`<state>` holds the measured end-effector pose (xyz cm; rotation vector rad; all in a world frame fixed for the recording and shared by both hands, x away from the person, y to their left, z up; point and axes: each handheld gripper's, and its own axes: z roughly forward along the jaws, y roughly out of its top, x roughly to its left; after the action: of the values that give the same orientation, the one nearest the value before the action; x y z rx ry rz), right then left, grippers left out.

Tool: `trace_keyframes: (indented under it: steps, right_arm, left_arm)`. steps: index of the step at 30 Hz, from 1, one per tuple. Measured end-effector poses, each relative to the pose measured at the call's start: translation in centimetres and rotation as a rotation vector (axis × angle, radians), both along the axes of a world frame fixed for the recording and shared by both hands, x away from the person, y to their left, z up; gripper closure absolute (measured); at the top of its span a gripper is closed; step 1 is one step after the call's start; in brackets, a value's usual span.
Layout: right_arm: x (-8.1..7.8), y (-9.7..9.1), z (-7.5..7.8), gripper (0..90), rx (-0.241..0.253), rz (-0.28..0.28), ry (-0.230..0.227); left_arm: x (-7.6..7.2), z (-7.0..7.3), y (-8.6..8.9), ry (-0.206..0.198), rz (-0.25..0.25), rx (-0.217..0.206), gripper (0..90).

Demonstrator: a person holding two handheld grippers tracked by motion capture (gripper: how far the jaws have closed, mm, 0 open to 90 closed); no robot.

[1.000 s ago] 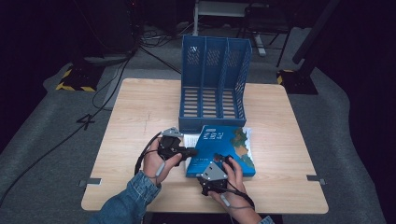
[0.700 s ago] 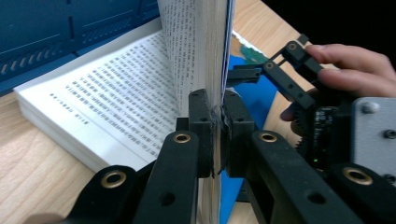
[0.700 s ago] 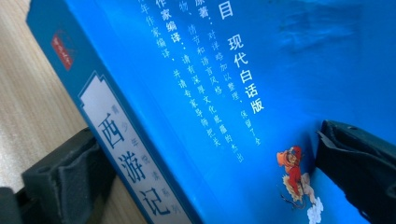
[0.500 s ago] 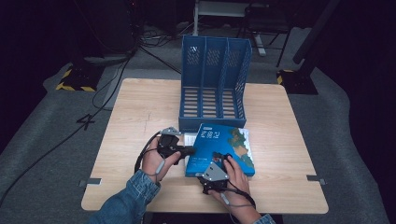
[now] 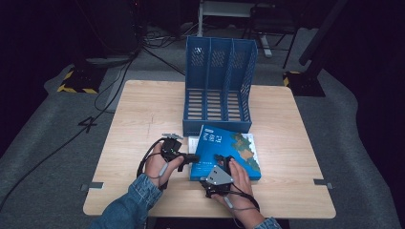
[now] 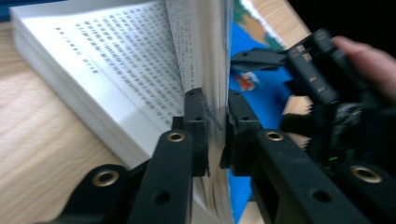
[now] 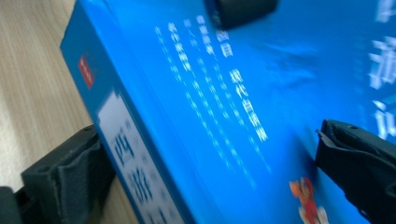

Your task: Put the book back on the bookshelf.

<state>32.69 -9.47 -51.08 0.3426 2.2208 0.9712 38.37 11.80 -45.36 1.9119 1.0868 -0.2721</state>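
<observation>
Left hand-held gripper (image 6: 212, 135) clamped on book (image 5: 229, 150) cover and first pages, part lifted. Right hand-held gripper (image 5: 220, 164) straddles spine, grip unclear. Filing into blue rack (image 5: 218, 86) remains.

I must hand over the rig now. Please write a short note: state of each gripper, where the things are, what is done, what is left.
Left gripper: shut on the front cover and some pages of the blue book, lifting them at the book's left edge.
Right gripper: jaws straddle the book's near corner, one beside the spine, one over the cover; grip not clear.
The book lies flat on the table, just in front of the blue file rack, which stands empty.
Done: the cover is gripped.
Left: probably raise the book and stand it in the rack.
</observation>
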Motion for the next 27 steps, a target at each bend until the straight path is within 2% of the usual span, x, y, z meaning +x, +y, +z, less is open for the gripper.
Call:
trace_keyframes:
  steps: [7, 11, 13, 14, 15, 16, 17, 18, 19, 21, 25, 27]
  right_arm:
    - [0.1, 1.2, -0.2, 0.0, -0.025, -0.018, -0.078]
    - [0.4, 1.7, -0.3, 0.0, -0.027, -0.021, -0.107]
    - [0.6, 1.9, -0.4, 0.0, -0.016, -0.015, -0.108]
    - [0.7, 2.0, -0.4, 0.0, -0.016, -0.014, -0.107]
    - [0.9, 2.0, -0.4, 0.0, -0.015, -0.016, -0.105]
    - [1.0, 2.1, -0.3, 0.3, -0.013, -0.026, -0.092]
    - [1.2, 2.2, -0.3, 0.4, -0.011, -0.032, -0.078]
    - [1.4, 2.2, -0.3, 0.4, -0.009, -0.037, -0.066]
    - [1.5, 2.3, -0.2, 0.4, -0.006, -0.045, -0.058]
    - [1.5, 2.4, -0.2, 0.4, -0.007, -0.047, -0.061]
    - [1.6, 2.6, -0.3, 0.4, -0.012, -0.071, -0.076]
    - [1.7, 2.7, -0.3, 0.4, -0.015, -0.094, -0.085]
  left_arm:
    - [0.3, 0.1, 0.2, 0.042, 0.008, -0.046, 83.7]
    - [0.4, -0.1, 0.3, 0.051, 0.024, -0.053, 83.0]
    - [0.5, -0.3, 0.3, 0.045, 0.029, -0.047, 81.4]
    - [0.5, -0.4, 0.3, 0.037, 0.027, -0.029, 79.5]
    - [0.4, -0.8, 0.0, 0.036, 0.011, 0.007, 75.3]
    - [0.3, -1.2, -0.4, 0.035, 0.006, 0.023, 67.5]
    - [0.1, -1.3, -0.6, 0.021, 0.022, 0.027, 62.6]
    - [0.0, -1.2, -0.7, 0.006, 0.029, 0.03, 61.6]
    - [-0.1, -1.0, -0.7, 0.008, 0.022, 0.045, 62.2]
    - [-0.1, -0.7, -0.7, 0.035, 0.025, 0.046, 65.7]
    - [0.2, -1.0, -0.1, 0.127, 0.032, -0.042, 76.0]
    - [0.3, -1.1, 0.0, 0.149, 0.028, -0.066, 77.7]
